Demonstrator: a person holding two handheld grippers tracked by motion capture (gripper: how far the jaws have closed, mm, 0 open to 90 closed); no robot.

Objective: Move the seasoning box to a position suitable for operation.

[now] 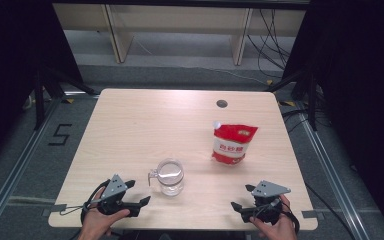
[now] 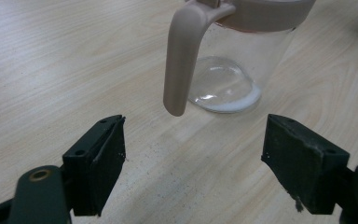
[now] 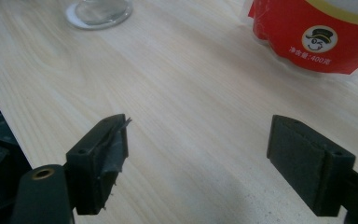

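Jug (image 1: 170, 176) handle (image 2: 182, 56) is facing the left gripper (image 1: 130, 194), whose wide-open, empty jaws should be straddling it squarely; right gripper (image 1: 244, 197), likewise gaping empty, is idling.

— What can't you make out from your seat?

— In your left claw view the clear jug (image 2: 235, 60) is cut off at the top edge: you see its handle (image 2: 182, 60) and base, not its rim. In your right claw view the red bag (image 3: 314, 35) runs off the top and right edges, and the jug's base (image 3: 99, 11) is clipped at the top.

— And from above?

— The print on the bag (image 1: 232, 143) is too small to read, and your forearms leave the frame at the bottom edge
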